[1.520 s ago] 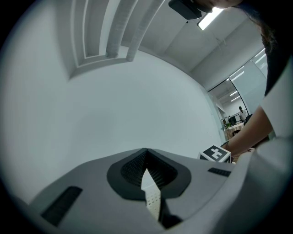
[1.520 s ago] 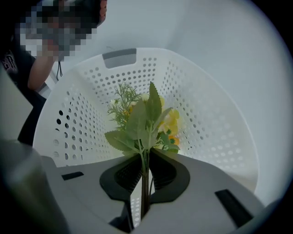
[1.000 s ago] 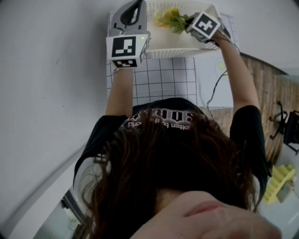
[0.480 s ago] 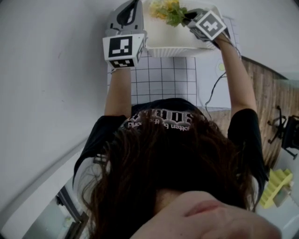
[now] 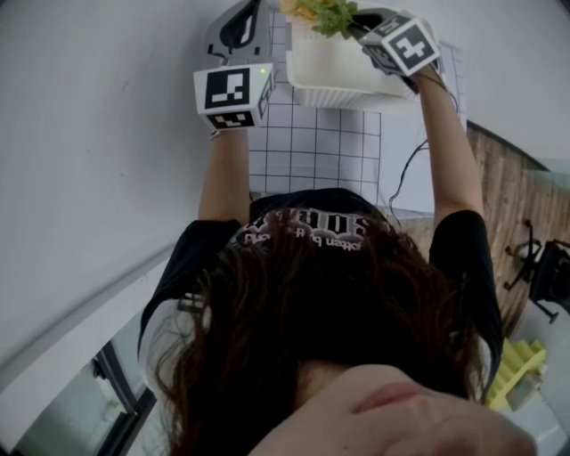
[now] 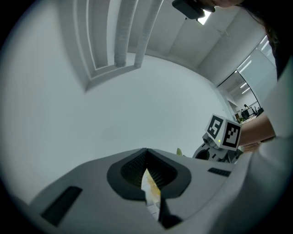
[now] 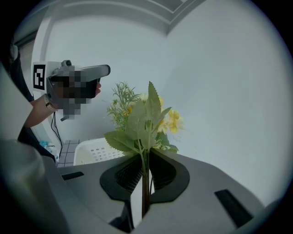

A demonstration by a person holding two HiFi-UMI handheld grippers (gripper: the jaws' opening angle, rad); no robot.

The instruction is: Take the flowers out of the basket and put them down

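My right gripper (image 7: 145,157) is shut on the green stems of a bunch of yellow flowers (image 7: 146,114), which stand upright beyond the jaws. In the head view the flowers (image 5: 322,11) hang over the far rim of the white basket (image 5: 343,71), with the right gripper (image 5: 361,27) beside them. The basket (image 7: 97,151) shows low and to the left in the right gripper view. My left gripper (image 5: 245,22) is left of the basket. In its own view the left gripper (image 6: 146,154) points at the white wall, its pads meeting at the tip with nothing held.
A white mat with a grid (image 5: 312,147) covers the table under the basket. A black cable (image 5: 408,174) runs off the mat's right side. A white wall stands close behind and to the left. Wooden floor (image 5: 517,205) lies to the right.
The right gripper has carried the flowers up and away, toward the top edge of the head view. The left gripper has stayed almost where it was.
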